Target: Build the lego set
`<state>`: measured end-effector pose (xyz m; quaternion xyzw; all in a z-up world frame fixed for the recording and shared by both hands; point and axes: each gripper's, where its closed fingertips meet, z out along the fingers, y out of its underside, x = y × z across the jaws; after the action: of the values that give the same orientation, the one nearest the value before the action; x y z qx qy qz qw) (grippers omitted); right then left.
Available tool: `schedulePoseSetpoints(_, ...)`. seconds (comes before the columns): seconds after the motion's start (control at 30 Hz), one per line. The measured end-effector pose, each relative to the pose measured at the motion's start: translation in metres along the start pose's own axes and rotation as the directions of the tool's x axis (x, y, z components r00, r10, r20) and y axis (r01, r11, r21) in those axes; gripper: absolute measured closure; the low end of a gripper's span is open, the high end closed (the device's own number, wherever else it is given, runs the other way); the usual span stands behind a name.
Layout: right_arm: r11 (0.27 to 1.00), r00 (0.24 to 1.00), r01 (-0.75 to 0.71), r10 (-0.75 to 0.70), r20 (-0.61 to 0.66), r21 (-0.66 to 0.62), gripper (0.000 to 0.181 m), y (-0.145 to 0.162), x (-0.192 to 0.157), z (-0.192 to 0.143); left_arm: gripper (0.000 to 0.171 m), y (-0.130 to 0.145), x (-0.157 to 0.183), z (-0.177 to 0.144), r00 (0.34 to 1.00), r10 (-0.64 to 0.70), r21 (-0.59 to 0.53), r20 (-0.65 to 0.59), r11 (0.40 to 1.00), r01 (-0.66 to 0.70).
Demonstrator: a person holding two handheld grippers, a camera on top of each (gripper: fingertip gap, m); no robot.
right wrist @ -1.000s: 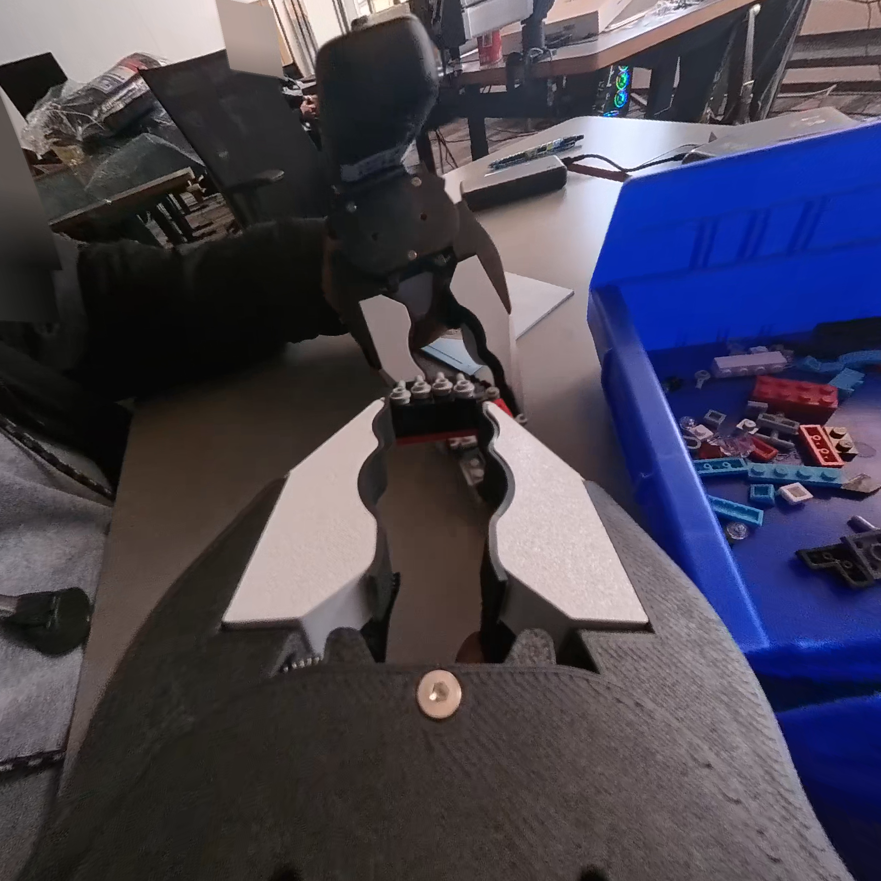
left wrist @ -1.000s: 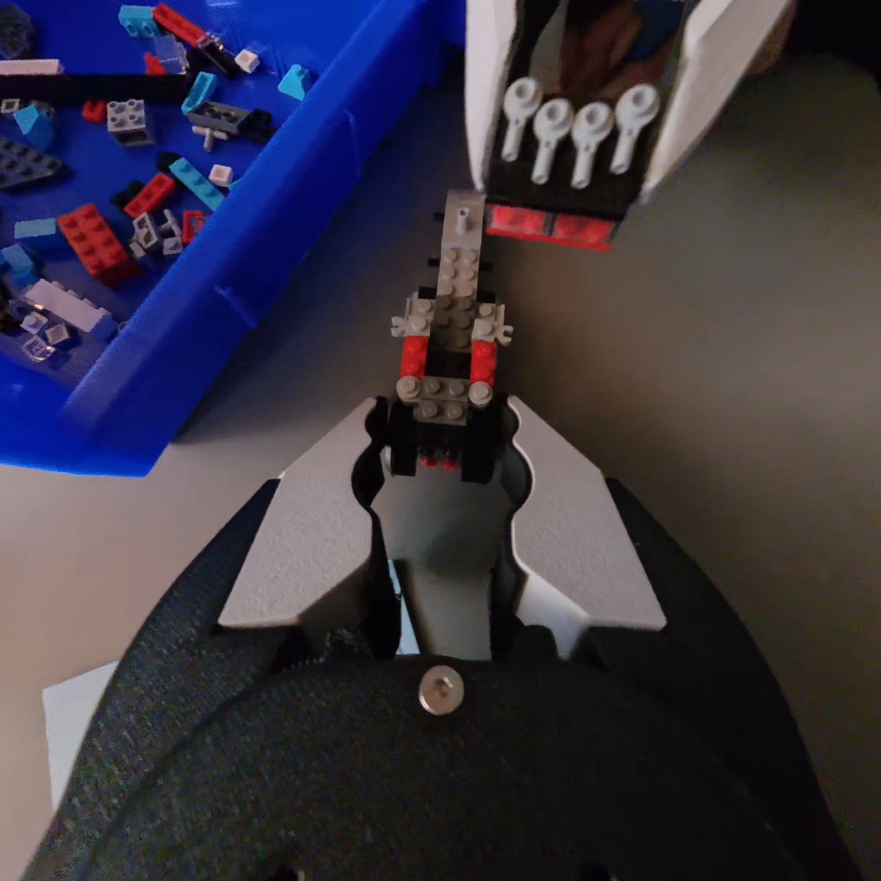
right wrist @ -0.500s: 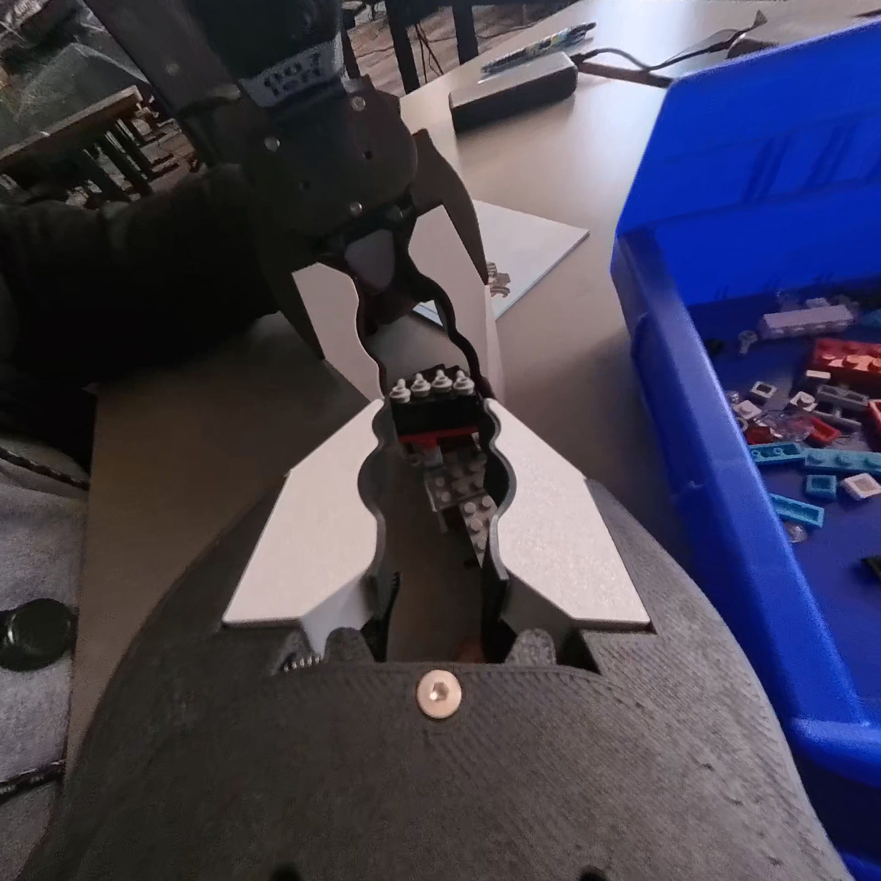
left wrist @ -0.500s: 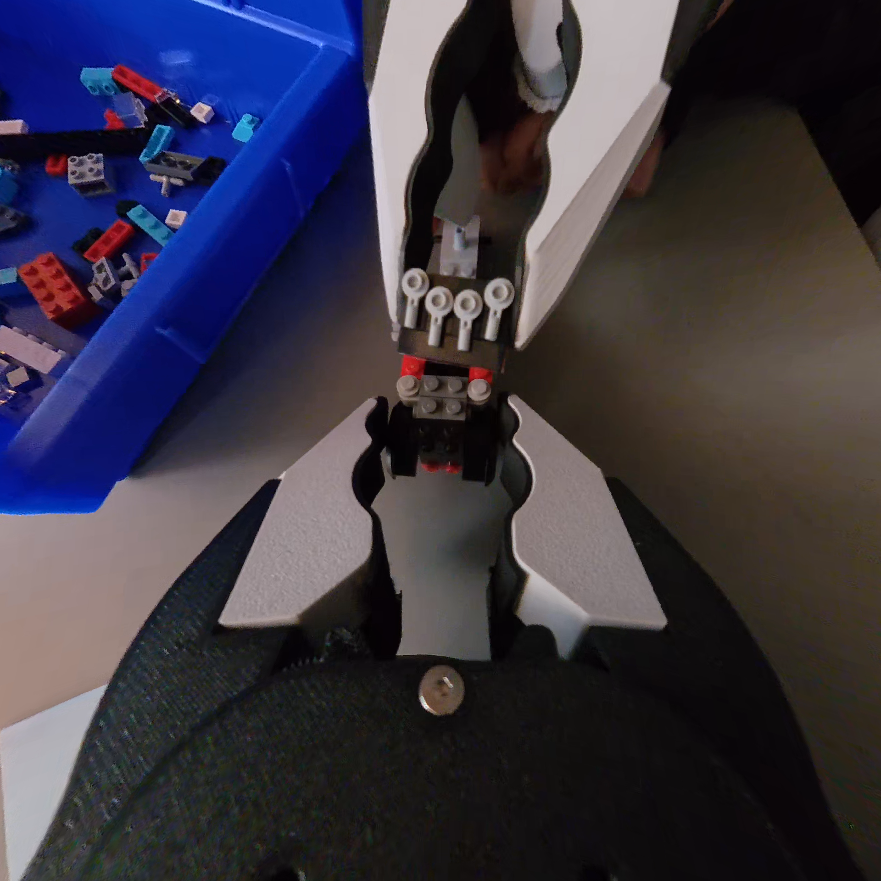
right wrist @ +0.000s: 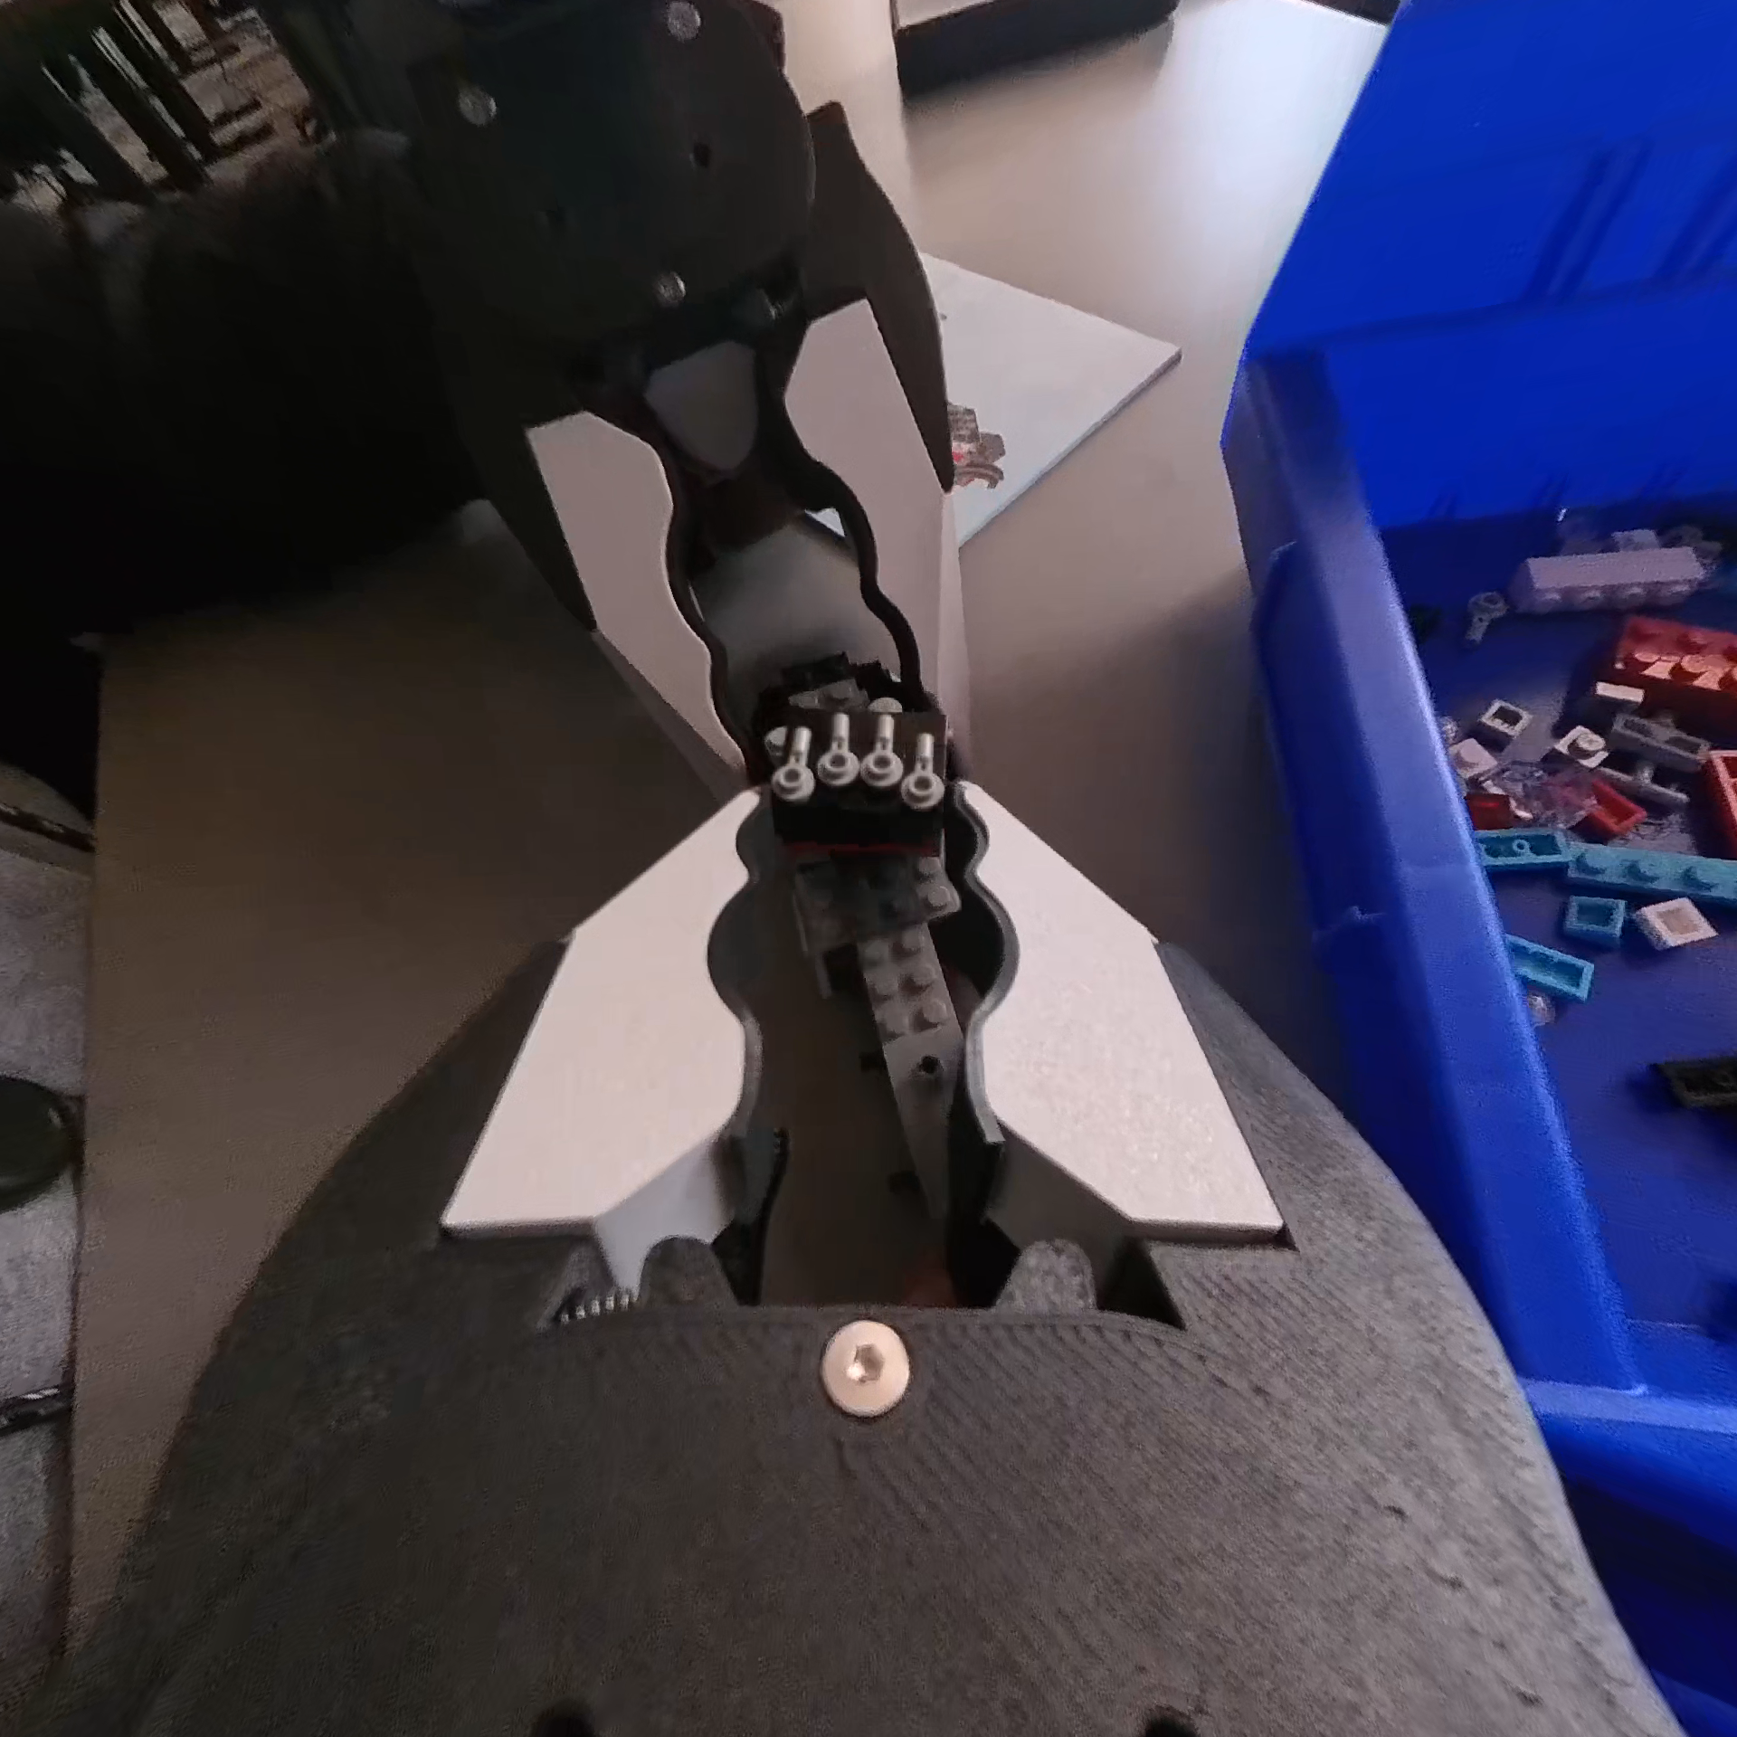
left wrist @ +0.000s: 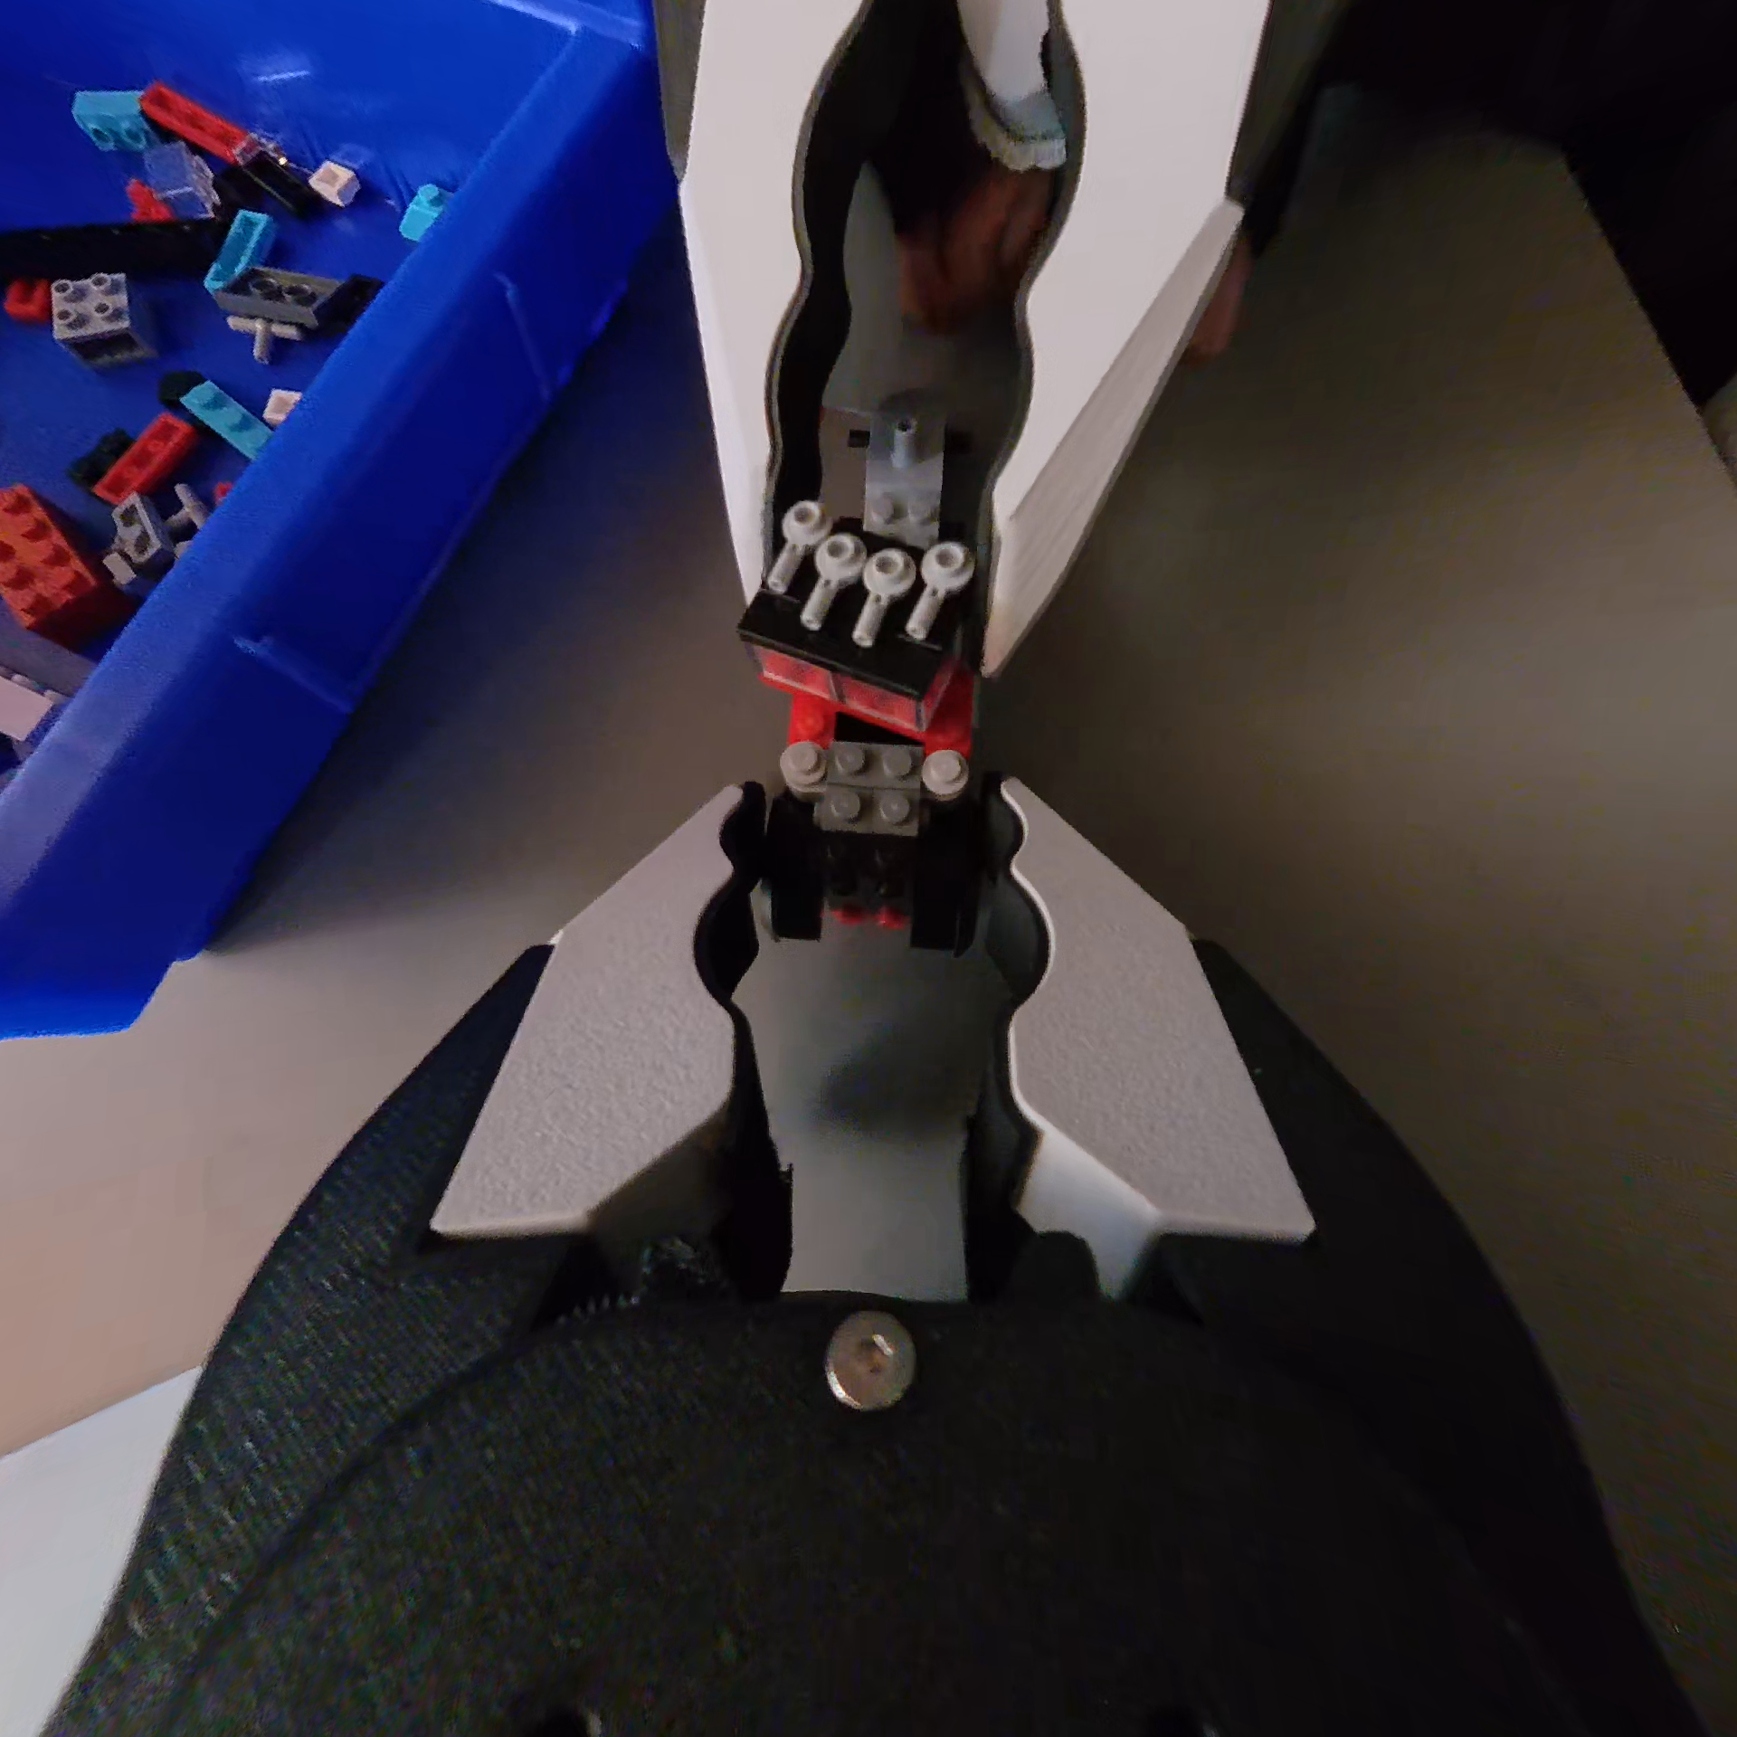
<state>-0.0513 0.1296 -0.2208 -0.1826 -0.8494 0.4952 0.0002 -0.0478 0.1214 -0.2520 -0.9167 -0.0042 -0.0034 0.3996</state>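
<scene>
My left gripper (left wrist: 869,818) is shut on the rear of a small lego car model (left wrist: 869,785) with black wheels, red bricks and grey plates. Its long grey nose (left wrist: 902,470) reaches in between the right gripper's fingers. My right gripper (left wrist: 869,639) comes in from the opposite side, shut on a black block with four grey levers (left wrist: 860,602) and a clear red underside. The block sits tilted on the model's red bricks. In the right wrist view my right gripper (right wrist: 855,808) holds that block (right wrist: 851,780), the grey nose (right wrist: 912,996) runs under it, and my left gripper (right wrist: 846,724) faces it.
A blue bin (left wrist: 376,470) of loose lego pieces stands close on the left of the left wrist view and on the right of the right wrist view (right wrist: 1335,752). An instruction booklet (right wrist: 1034,395) lies on the grey table behind the left gripper. A dark sleeve holds it. My left and right fingertips are right by each other.
My right gripper has carried the black lever block in over the model's nose to the red bricks by my left gripper. The block now sits tilted against them.
</scene>
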Motion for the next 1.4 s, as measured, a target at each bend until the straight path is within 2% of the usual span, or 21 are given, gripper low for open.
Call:
schedulePoseSetpoints(0.43,0.995,0.992,0.087,-0.083,0.09,-0.039,0.143,0.001,-0.01,0.003,0.124,0.001,0.004,0.001,0.999,0.024,-0.005,-0.022,1.0,-0.025)
schedulePoseSetpoints(0.87,0.993,0.986,0.101,-0.092,0.137,-0.057,0.139,0.004,-0.014,0.002,0.124,0.001,0.006,0.001,0.999,0.033,-0.006,-0.028,0.999,-0.033)
schedulePoseSetpoints(1.07,0.993,0.988,0.111,-0.105,0.114,-0.045,0.136,0.003,-0.012,-0.002,0.124,0.001,0.006,0.001,0.999,0.032,-0.001,-0.03,0.999,-0.032)
schedulePoseSetpoints(1.23,0.994,0.99,0.103,-0.1,0.104,-0.03,0.144,0.0,-0.01,-0.001,0.124,0.0,0.006,0.001,0.999,0.033,0.001,-0.035,0.999,-0.033)
schedulePoseSetpoints(1.4,0.993,0.989,0.104,-0.097,0.115,-0.054,0.142,0.003,-0.011,0.002,0.124,0.001,0.007,0.001,0.999,0.037,-0.001,-0.037,0.999,-0.037)
